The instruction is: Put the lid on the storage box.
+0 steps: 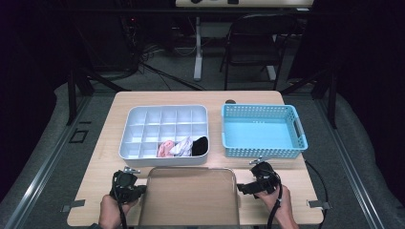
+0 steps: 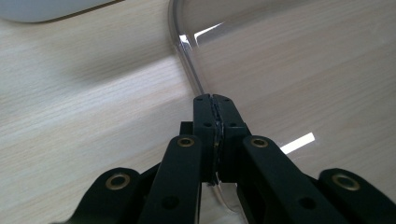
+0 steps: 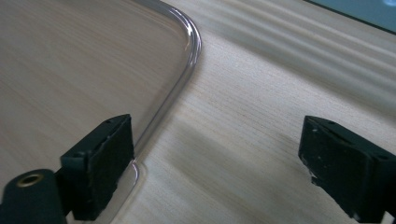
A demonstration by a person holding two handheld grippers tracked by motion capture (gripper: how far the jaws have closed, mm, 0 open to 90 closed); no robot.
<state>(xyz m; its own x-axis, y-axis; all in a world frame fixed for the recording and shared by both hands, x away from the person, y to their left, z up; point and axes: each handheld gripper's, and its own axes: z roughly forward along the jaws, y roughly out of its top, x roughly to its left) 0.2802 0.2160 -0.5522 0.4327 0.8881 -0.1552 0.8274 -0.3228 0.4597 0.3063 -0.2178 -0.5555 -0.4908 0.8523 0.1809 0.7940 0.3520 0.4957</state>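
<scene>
A clear plastic lid (image 1: 190, 196) with rounded corners lies flat on the wooden table near its front edge. My left gripper (image 1: 142, 189) is at the lid's left side; in the left gripper view its jaws (image 2: 215, 122) are shut on the lid's raised rim (image 2: 187, 60). My right gripper (image 1: 241, 187) is at the lid's right side, open wide. In the right gripper view (image 3: 219, 163) one pad (image 3: 100, 165) sits over the lid's rim (image 3: 187, 56) and the other pad (image 3: 345, 168) hangs above bare table.
Behind the lid stands a white divided organizer tray (image 1: 125, 143), with pink (image 1: 165, 149), white (image 1: 183, 146) and black (image 1: 200, 145) rolled cloths in its front row. An empty blue perforated basket (image 1: 263, 152) stands to its right. A folding chair (image 1: 253, 43) stands beyond the table.
</scene>
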